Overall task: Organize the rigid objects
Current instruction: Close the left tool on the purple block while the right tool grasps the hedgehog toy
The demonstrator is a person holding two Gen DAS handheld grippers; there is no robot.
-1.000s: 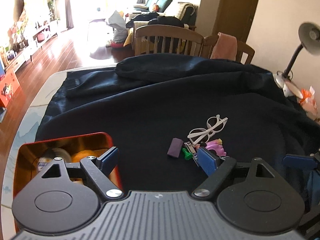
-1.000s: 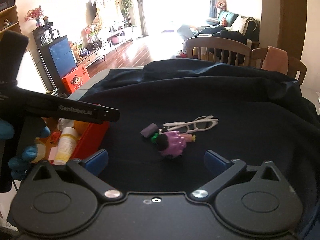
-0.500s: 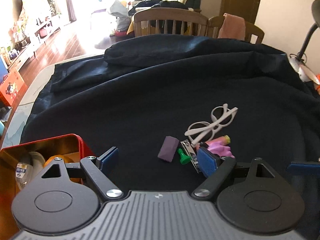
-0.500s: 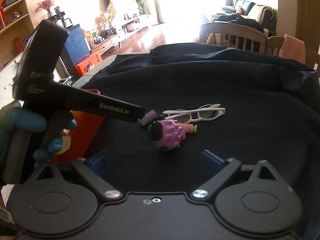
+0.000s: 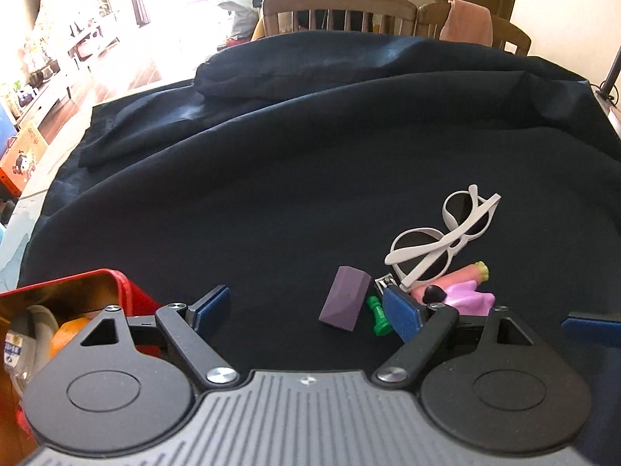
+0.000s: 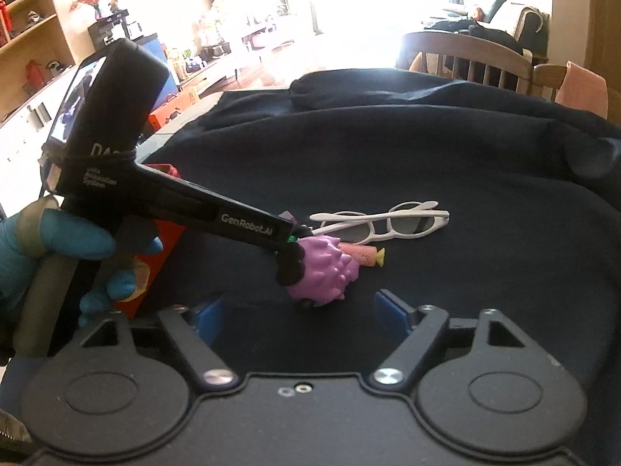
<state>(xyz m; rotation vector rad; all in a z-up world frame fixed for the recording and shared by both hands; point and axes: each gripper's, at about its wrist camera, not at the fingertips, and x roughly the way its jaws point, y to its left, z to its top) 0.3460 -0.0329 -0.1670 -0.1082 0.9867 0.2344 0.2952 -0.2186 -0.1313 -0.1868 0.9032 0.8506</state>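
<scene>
Where left gripper (image 6: 287, 233) crosses, purple block (image 5: 344, 298) mostly hidden.

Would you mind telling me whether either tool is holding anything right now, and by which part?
Nothing is held. The left tool is open above the cloth, and the right tool is closing with nothing gripped, the purple toy just ahead.

**Bright windows, dark cloth**

Strong daylight pours in from the far windows (image 6: 349, 7) and burns the back of the room to plain white in both views. The floor (image 5: 128, 73) shines with glare. The dark cloth (image 5: 310, 194) soaks up light and shows few folds. Edges bend and curve like a fishbowl. The near gripper bodies look soft and a bit blurry.
</scene>
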